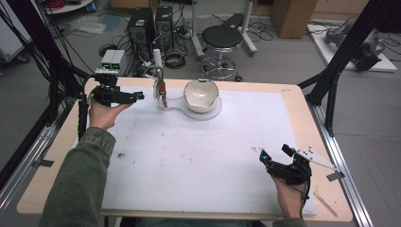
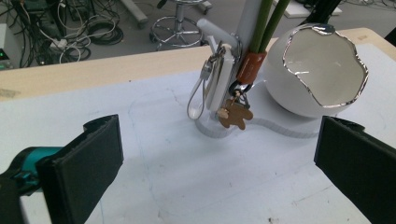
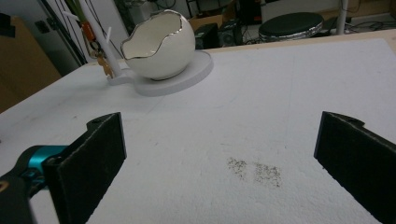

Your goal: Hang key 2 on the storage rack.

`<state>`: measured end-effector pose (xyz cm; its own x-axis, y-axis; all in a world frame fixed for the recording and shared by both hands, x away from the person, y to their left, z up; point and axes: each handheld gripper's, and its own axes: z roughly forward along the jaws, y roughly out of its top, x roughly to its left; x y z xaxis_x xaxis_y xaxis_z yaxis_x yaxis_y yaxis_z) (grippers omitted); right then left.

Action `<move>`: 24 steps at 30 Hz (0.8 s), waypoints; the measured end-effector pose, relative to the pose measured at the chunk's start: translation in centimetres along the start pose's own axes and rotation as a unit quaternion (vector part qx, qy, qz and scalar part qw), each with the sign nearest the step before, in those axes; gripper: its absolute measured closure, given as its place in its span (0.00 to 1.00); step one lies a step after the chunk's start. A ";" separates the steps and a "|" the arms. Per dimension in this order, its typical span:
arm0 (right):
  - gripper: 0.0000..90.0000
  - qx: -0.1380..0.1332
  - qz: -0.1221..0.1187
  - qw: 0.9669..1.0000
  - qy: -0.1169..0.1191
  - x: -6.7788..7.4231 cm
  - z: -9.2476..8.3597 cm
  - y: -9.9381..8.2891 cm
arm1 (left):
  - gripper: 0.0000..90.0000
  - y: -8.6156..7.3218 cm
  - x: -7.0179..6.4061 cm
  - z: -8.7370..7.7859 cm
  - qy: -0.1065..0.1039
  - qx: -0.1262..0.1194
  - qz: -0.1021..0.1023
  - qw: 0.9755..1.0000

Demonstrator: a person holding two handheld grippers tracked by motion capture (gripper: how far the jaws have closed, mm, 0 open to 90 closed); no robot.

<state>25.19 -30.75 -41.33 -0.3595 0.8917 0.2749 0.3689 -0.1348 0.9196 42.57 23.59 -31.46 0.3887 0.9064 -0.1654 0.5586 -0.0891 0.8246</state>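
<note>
A white eggshell-shaped bowl (image 1: pixel 201 94) with a jagged silver rim sits on a white stand base (image 1: pixel 215 112) at the back of the table. Beside it rises a white post (image 1: pixel 157 59) hung with a key fob, an orange tag and a brown bear-shaped charm (image 2: pixel 235 116). My left gripper (image 1: pixel 140 96) is open, held just left of the post, with the charm ahead between its jaws and nothing in them. At the front right my right gripper (image 1: pixel 274 153) is open over the white mat, aimed at the bowl (image 3: pixel 159 45).
A white foam mat (image 1: pixel 203 156) covers most of the wooden table. A dark smudge (image 3: pixel 256 171) marks the mat ahead of the right gripper. A wooden stick (image 1: pixel 325 204) lies at the front right corner. Beyond the table stand a stool (image 1: pixel 222 38), computer towers and cables.
</note>
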 end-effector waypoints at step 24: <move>0.01 0.004 -0.002 1.000 -0.003 0.1 0.1 0.0 | 0.02 -5.9 -0.1 -2.5 0.012 -0.004 0.013 1.000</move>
<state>25.21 -30.66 -41.34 -0.3554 0.8950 0.2695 0.3738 -0.1282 0.9186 37.36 25.07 -34.96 0.3844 0.9138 -0.1312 0.5436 -0.1092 0.8322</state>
